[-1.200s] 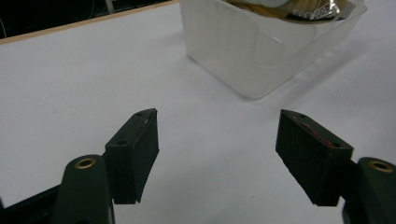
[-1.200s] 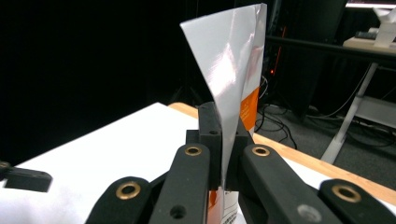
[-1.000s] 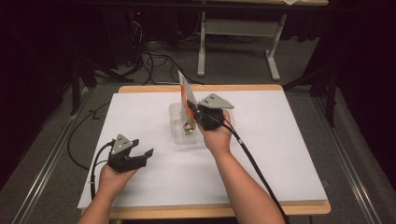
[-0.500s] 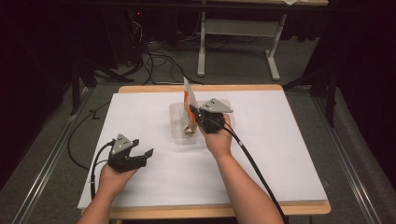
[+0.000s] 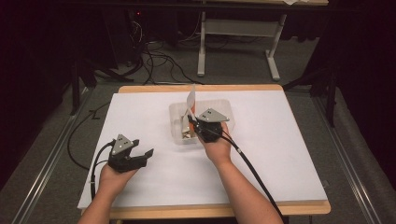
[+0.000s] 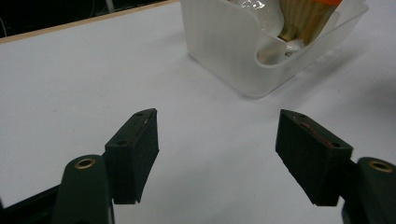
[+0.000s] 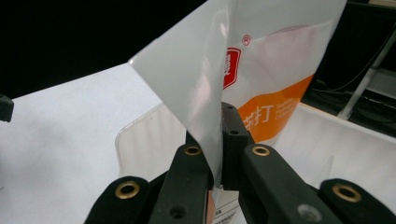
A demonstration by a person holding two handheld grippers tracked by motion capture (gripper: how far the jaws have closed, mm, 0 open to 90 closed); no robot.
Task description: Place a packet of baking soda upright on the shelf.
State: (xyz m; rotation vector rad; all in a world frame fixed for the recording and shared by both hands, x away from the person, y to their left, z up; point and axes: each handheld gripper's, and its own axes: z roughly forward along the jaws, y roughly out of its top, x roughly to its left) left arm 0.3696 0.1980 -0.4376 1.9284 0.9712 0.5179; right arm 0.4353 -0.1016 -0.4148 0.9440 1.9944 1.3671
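One wooden-edged table [image 5: 299,205] under a white sheet [image 5: 280,154] fills the middle of the high view, with dark floor, loose cables [image 5: 154,60] and a pale metal frame [image 5: 238,28] across the top. At frame centre sits a clear plastic tub [image 5: 177,114] holding wrapped goods. Rising out of it is a white-and-orange glossy pouch [image 7: 261,70], pinched between the closed jaws of the right claw [image 5: 192,125]. At lower left, the left claw [image 6: 217,149] is spread wide over bare sheet, holding nothing.
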